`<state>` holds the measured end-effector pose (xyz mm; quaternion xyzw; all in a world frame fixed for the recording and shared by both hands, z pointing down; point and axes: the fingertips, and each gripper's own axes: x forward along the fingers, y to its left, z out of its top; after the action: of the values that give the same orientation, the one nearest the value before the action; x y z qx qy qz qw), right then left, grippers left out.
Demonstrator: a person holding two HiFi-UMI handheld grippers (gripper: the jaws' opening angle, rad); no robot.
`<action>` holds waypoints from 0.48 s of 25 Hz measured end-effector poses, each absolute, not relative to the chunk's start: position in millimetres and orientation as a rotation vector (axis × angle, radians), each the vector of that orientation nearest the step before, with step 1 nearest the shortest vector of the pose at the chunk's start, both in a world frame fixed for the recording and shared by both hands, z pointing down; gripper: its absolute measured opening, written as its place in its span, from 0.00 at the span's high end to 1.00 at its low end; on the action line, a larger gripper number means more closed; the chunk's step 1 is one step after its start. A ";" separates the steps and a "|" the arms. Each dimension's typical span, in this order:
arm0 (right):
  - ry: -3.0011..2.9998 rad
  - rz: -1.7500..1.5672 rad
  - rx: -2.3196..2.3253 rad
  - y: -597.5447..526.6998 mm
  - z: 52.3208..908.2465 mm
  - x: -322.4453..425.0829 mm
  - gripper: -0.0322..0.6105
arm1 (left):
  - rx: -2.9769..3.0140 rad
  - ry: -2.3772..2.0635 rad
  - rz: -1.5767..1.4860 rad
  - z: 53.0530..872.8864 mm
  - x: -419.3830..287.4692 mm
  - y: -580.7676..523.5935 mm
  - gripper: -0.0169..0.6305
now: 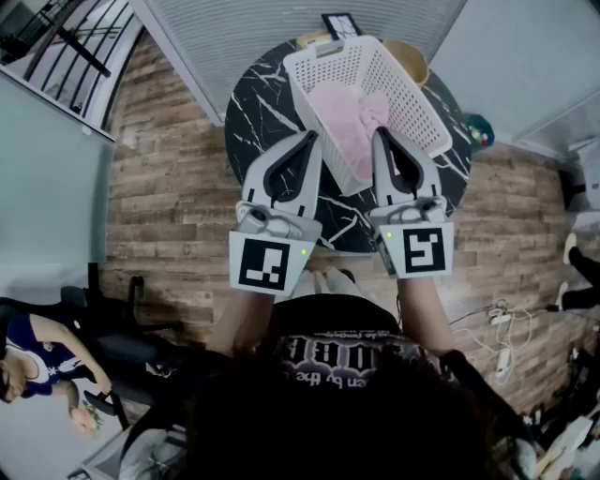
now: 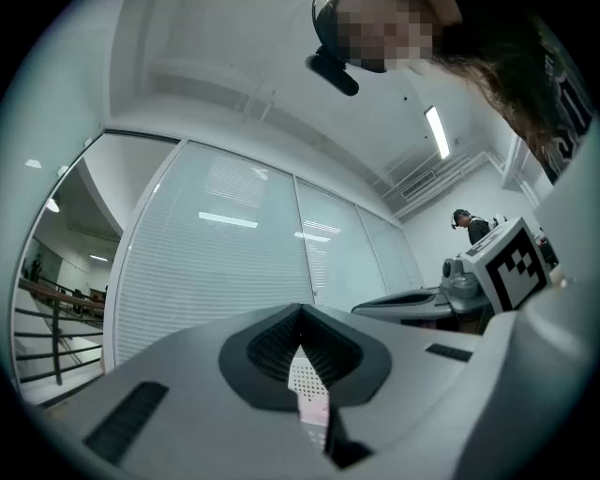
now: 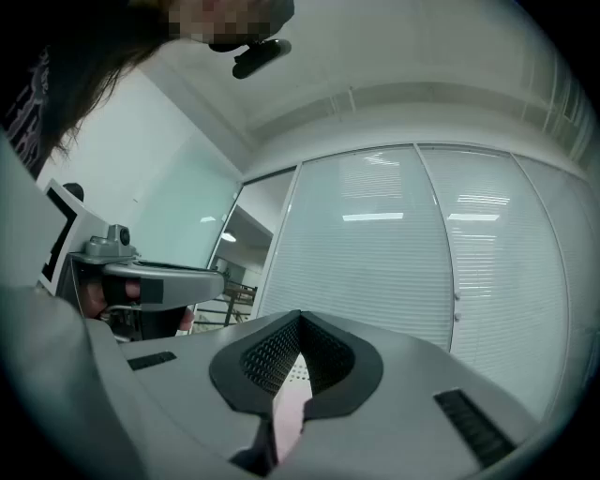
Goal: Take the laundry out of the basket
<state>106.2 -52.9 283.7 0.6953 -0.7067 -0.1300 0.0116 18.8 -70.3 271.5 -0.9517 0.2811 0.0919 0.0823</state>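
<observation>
A white perforated laundry basket (image 1: 414,105) stands on a round black marble table (image 1: 262,114), with pink laundry (image 1: 345,120) bunched inside it. My left gripper (image 1: 314,137) hovers just off the basket's near left corner, its jaws shut and empty. On the other side, my right gripper (image 1: 380,133) reaches over the basket's near rim beside the pink cloth, also shut with nothing in it. In the left gripper view the left gripper (image 2: 300,311) points slightly upward with jaws together; a sliver of basket and pink shows beneath. The right gripper (image 3: 300,319) looks the same in its own view.
A brown round object (image 1: 410,53) and a dark card (image 1: 340,23) sit behind the basket. A teal object (image 1: 480,129) lies by the table's right edge. Wooden floor surrounds the table, cables (image 1: 502,328) at right, a dark chair (image 1: 122,319) at lower left. Glass partitions stand behind.
</observation>
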 end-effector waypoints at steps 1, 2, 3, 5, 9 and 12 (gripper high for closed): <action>-2.203 -0.404 2.169 -54.0 284.5 106.2 0.91 | -2.858 0.834 0.281 272.9 19.8 -71.3 0.97; -2.201 -0.403 2.170 -54.9 285.3 106.1 0.91 | -2.873 0.829 0.287 274.2 20.6 -72.2 0.97; -2.200 -0.401 2.171 -55.7 286.2 105.8 0.91 | -2.886 0.825 0.292 275.5 21.2 -72.6 0.97; -2.197 -0.398 2.172 -56.6 287.7 104.2 0.91 | -2.899 0.817 0.288 278.3 21.8 -72.2 0.97; -2.186 -0.394 2.182 -57.8 288.5 102.2 0.91 | -2.894 0.798 0.278 278.9 20.7 -72.1 0.97; -2.198 -0.382 2.202 -58.4 288.1 101.9 0.91 | -2.889 0.787 0.276 278.2 19.5 -74.3 0.97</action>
<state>101.9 -58.4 288.1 0.7025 -0.7012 -0.1218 0.0038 19.5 -74.3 278.2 -0.9586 0.2612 0.0916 0.0671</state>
